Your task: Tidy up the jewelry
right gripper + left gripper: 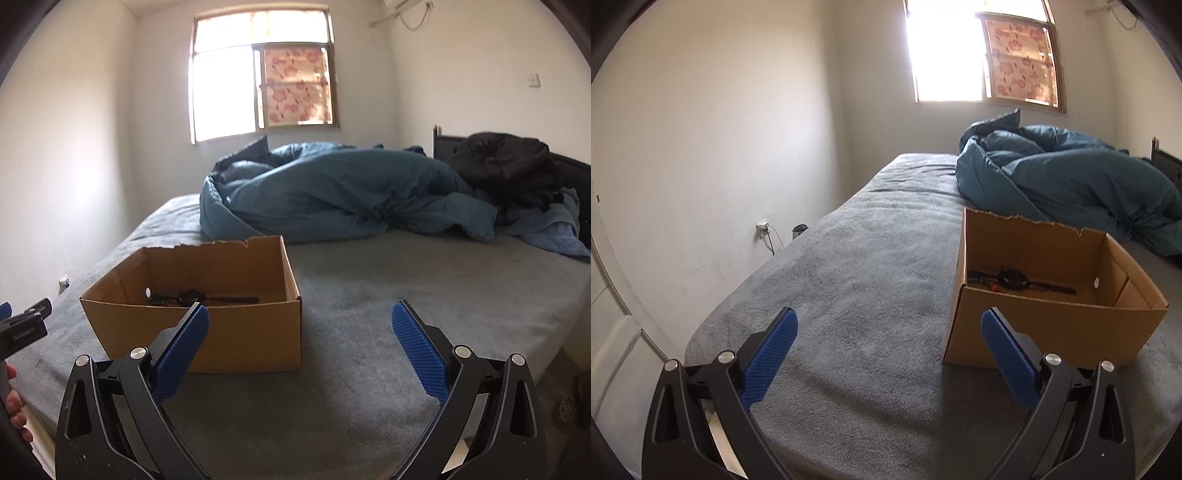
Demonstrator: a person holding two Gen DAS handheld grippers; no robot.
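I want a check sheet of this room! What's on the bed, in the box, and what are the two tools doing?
Surface: grey bed cover, mostly bare in front.
Job's things: open cardboard box on the bed; a dark watch and other small pieces lie inside, too small to tell apart.
Clutter: blue quilt bunched at the far end, black bag beside it.
Grippers: left tool open, empty; right tool open, empty.
Cables: charger cable plugged into the wall.
Surroundings: bright window, white walls.
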